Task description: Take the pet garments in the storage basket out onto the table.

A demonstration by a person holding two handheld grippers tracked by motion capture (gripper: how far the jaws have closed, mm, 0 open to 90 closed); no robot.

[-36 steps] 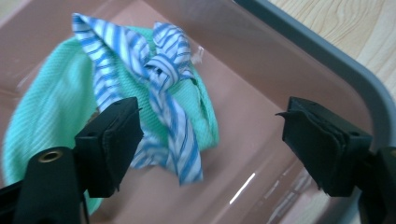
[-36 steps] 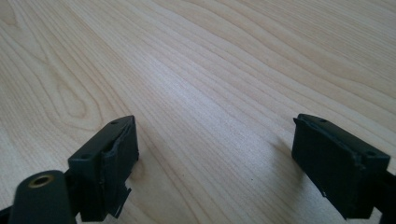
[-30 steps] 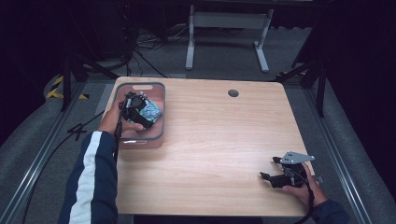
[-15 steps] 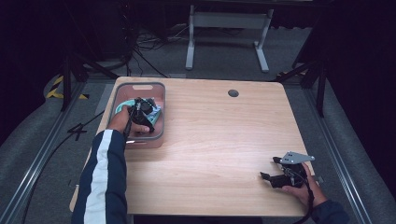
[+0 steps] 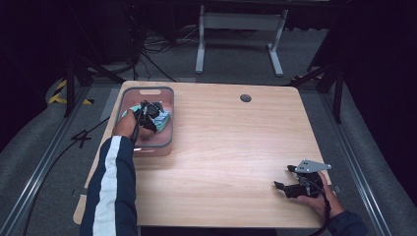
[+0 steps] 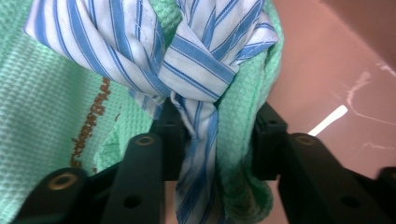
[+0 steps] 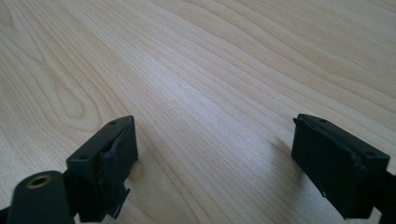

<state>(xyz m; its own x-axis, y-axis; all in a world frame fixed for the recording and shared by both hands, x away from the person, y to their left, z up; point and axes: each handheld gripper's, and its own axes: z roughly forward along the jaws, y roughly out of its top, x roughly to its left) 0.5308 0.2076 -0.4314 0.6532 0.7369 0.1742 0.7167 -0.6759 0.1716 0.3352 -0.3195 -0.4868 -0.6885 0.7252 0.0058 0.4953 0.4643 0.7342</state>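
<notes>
Now, with our left gripper (image 6: pixel 212 140) having just been closing on the striped cloth (image 6: pixel 196 60) in the pink bin (image 5: pixel 147 147), we should lift straight up, keeping the right gripper (image 7: pixel 215 163) open, parked.

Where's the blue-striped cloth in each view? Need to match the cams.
High view: the blue-striped cloth lies in the pink bin, upper left of the table, under the left gripper.
Left gripper view: centre frame, knotted over a green cloth, pinched with it between the jaws.
Right gripper view: not in it, just bare wooden table.
Shared landmark: the pink bin, whose wall is at right in the left gripper view.
</notes>
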